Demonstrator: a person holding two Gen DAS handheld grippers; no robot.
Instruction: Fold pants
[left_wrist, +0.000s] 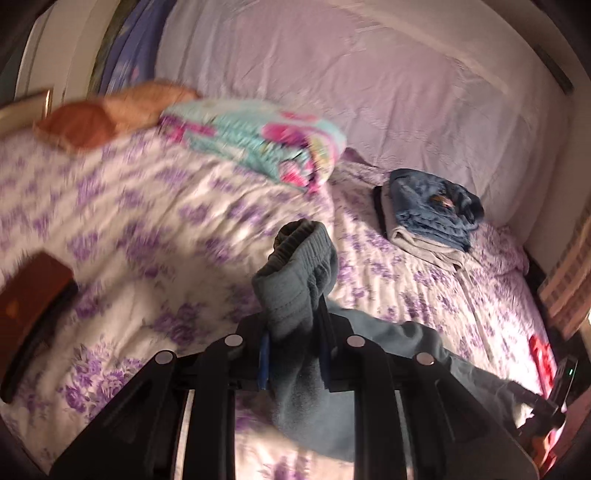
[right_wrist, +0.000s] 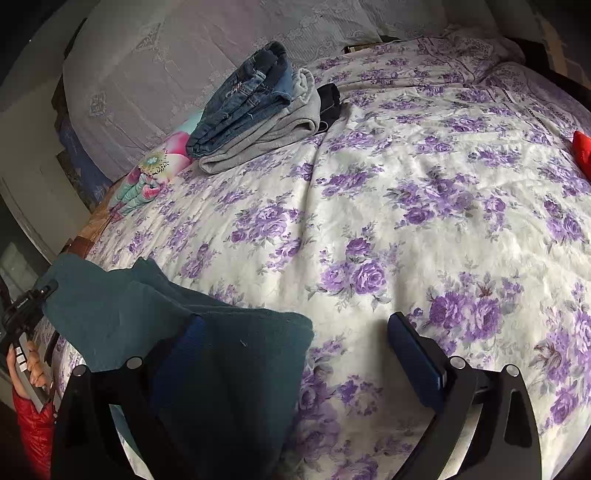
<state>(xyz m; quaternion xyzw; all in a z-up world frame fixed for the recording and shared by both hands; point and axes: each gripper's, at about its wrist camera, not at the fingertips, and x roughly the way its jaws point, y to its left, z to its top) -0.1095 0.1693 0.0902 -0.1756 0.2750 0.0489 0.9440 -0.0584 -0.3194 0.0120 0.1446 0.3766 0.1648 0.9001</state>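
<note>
Your left gripper (left_wrist: 295, 325) has its jaws clenched on the teal pants (left_wrist: 295, 266), holding the waistband up above the flowered bed (left_wrist: 155, 221). Your right gripper (right_wrist: 295, 354) has wide, released jaws; the pants lie over its left finger (right_wrist: 192, 332).

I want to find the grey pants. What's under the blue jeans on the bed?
Under the folded blue jeans lies a folded grey garment, with something black beside it. Whether the grey one is pants is hidden; only its edges show.
</note>
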